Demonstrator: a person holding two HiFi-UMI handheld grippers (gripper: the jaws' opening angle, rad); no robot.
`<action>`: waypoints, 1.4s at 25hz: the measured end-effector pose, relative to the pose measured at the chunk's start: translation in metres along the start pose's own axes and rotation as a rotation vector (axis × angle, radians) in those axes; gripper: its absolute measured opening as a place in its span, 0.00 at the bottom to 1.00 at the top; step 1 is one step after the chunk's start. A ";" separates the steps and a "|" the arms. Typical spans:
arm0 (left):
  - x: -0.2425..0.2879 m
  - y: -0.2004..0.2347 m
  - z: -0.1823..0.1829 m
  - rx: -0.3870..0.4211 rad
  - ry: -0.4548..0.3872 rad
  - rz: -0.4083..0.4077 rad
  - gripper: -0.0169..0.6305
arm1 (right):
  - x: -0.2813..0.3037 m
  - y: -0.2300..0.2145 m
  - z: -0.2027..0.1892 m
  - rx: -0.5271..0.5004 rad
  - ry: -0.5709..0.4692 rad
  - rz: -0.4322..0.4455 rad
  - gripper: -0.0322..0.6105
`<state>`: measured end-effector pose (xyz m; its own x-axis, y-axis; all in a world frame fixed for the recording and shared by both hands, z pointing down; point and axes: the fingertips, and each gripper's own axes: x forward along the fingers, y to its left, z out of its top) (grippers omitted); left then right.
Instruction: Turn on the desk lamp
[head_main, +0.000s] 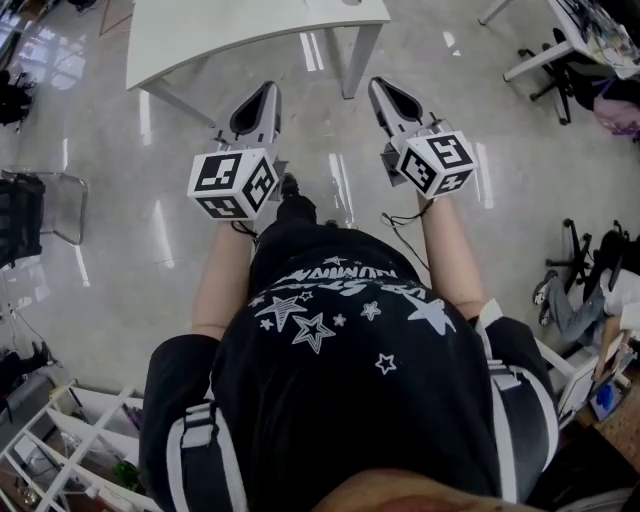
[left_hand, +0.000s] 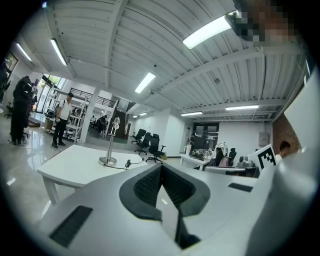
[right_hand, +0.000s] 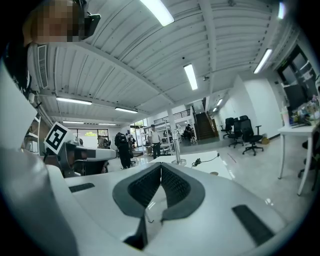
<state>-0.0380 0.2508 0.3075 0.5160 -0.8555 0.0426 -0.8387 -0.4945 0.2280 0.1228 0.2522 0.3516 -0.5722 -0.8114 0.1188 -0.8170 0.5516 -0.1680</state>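
Note:
The desk lamp (left_hand: 109, 144) is a thin silver post on a round base, standing on a white table (left_hand: 75, 167) ahead of me. A cable with an inline switch (left_hand: 128, 163) runs from its base. In the right gripper view the same lamp (right_hand: 176, 150) and its cable switch (right_hand: 197, 161) sit further off on the table (right_hand: 212, 167). My left gripper (left_hand: 161, 167) and right gripper (right_hand: 161, 165) are both shut and hold nothing. In the head view the left gripper (head_main: 268, 90) and right gripper (head_main: 379, 86) are held side by side short of the table (head_main: 250, 30).
Black office chairs (left_hand: 150, 143) and more desks (left_hand: 200, 162) stand behind the table. Two people (left_hand: 62, 120) stand at the left by shelving. A dark chair (head_main: 20, 215) is at my left, a white rack (head_main: 60, 440) lower left, and chairs (head_main: 590, 255) at my right.

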 end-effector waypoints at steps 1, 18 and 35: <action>0.006 0.006 0.000 -0.004 0.003 -0.004 0.04 | 0.008 -0.002 0.002 0.001 0.001 -0.004 0.06; 0.094 0.113 0.033 -0.040 0.018 -0.087 0.04 | 0.148 -0.026 0.035 0.022 -0.012 -0.088 0.06; 0.124 0.175 0.045 -0.061 0.038 -0.125 0.04 | 0.211 -0.034 0.039 0.066 -0.025 -0.156 0.06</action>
<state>-0.1284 0.0511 0.3093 0.6233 -0.7806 0.0469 -0.7558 -0.5859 0.2925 0.0325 0.0552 0.3441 -0.4365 -0.8911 0.1242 -0.8887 0.4055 -0.2138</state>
